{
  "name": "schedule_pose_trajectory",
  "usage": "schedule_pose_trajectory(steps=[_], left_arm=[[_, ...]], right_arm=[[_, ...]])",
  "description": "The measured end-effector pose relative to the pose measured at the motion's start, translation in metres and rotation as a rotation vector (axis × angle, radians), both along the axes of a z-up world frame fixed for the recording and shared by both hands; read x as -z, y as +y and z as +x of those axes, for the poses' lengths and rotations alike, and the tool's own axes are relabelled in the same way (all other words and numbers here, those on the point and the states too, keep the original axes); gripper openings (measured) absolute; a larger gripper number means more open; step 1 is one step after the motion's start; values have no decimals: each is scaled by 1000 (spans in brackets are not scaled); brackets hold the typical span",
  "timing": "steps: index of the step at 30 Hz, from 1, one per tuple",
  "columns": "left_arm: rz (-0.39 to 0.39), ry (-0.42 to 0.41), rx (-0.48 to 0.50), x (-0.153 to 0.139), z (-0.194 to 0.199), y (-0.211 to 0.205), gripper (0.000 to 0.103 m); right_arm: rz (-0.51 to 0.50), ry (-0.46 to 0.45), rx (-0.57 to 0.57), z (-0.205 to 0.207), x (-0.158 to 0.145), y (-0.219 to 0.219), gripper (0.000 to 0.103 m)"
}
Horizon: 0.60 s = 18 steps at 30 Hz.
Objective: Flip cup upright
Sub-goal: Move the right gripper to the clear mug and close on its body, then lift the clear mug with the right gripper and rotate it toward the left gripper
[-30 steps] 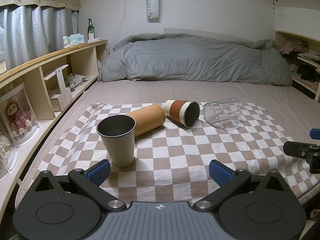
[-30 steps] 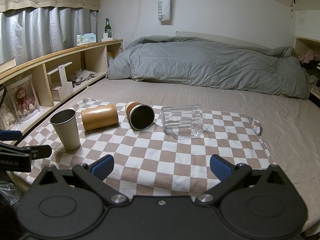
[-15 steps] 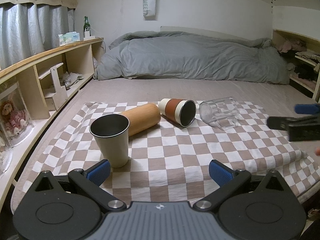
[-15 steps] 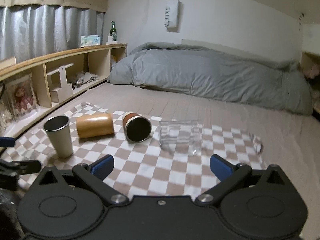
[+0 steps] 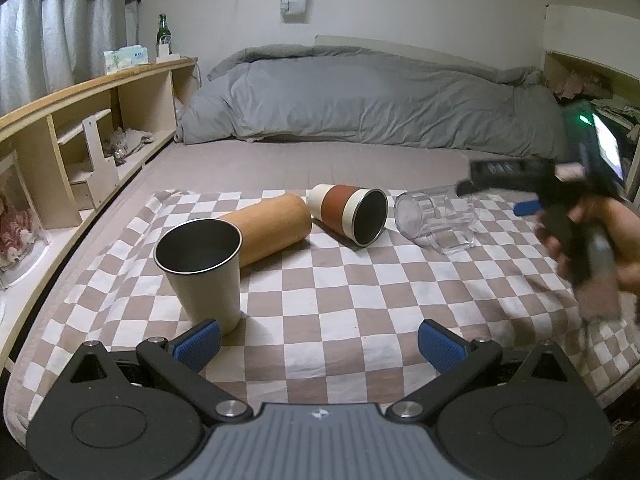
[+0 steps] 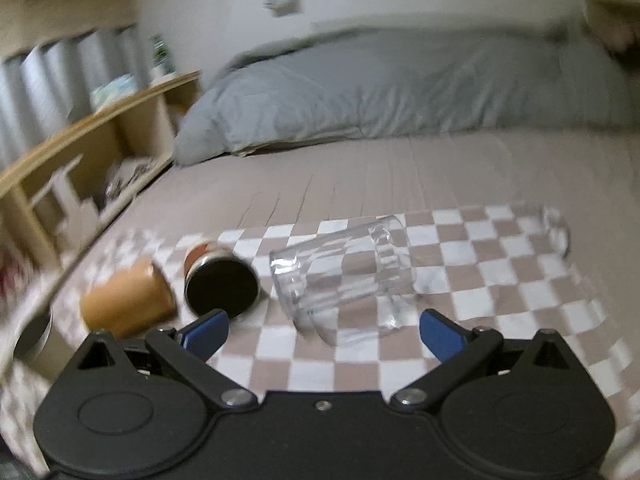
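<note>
Lying sideways, the glass mug (image 6: 344, 272) sits just ahead of the wide-spread right tongs (image 6: 322, 330).

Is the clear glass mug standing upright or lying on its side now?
On its side. The clear glass mug lies on the checkered cloth, its round end facing the camera, ahead of the open right gripper.

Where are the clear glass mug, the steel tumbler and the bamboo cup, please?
clear glass mug (image 6: 344, 272): right wrist view, on its side wall.
steel tumbler (image 5: 206, 292): left wrist view, outer wall.
bamboo cup (image 5: 272, 228): left wrist view, its side.
</note>
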<state>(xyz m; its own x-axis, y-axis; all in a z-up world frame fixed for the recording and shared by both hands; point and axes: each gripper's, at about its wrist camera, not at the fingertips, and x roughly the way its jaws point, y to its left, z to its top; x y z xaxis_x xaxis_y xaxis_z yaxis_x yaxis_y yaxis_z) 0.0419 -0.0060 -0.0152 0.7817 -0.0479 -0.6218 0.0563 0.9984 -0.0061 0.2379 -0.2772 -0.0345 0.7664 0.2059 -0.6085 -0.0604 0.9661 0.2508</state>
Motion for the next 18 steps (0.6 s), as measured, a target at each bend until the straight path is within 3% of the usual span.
schedule_pose_trajectory(steps=[3, 6, 10, 18], left_arm=[[-3, 12, 2, 3, 8, 1, 103], [-10, 27, 0, 6, 16, 5, 103], [-25, 43, -7, 9, 24, 10, 103], [-35, 66, -26, 13, 32, 22, 103]], right_arm=[[72, 42, 59, 26, 7, 3, 103], [227, 137, 133, 52, 23, 2, 94], [466, 257, 266, 76, 52, -5, 91], [721, 306, 497, 91, 93, -9, 90]])
